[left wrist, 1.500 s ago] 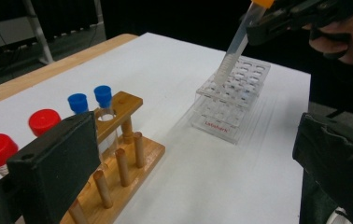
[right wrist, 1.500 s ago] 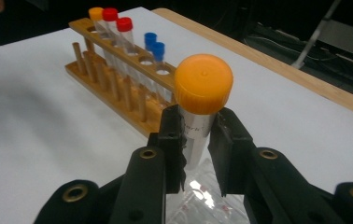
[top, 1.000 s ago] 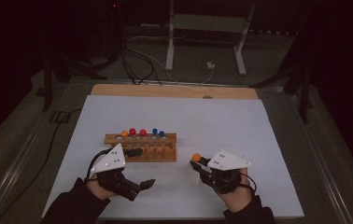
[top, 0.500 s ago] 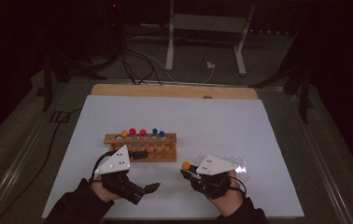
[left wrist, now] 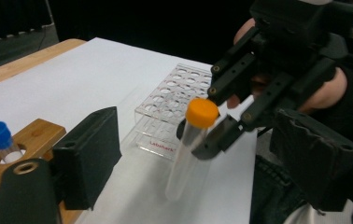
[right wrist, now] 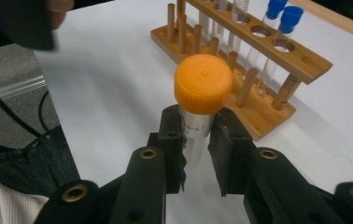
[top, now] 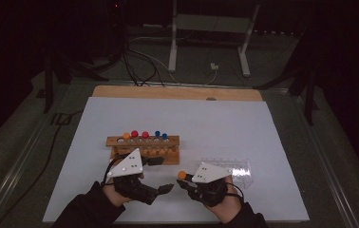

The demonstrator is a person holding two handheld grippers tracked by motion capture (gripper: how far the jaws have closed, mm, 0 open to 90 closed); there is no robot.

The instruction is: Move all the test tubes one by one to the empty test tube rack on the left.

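Observation:
My right gripper (top: 188,183) is shut on a clear test tube with an orange cap (top: 182,175), holding it just below the cap (right wrist: 203,83) with the pads (right wrist: 225,140) pressed on the glass. My left gripper (top: 162,175) faces it from the left. Its jaws have just been closing, and in the left gripper view the tube (left wrist: 188,149) stands between them with a gap on each side, so the left gripper (left wrist: 202,154) is open. Behind the left hand stands a wooden rack (top: 143,141) holding tubes with orange, red and blue caps.
A clear plastic tube rack (top: 227,168) lies just right of the right hand, and the left gripper view shows this rack (left wrist: 174,107) behind the tube. The white sheet (top: 206,123) covers the table; a wooden strip (top: 177,92) runs along its far edge.
The right gripper has carried the orange-capped tube left toward the left gripper. The left gripper has shifted slightly right, and its jaws stand narrower than before.

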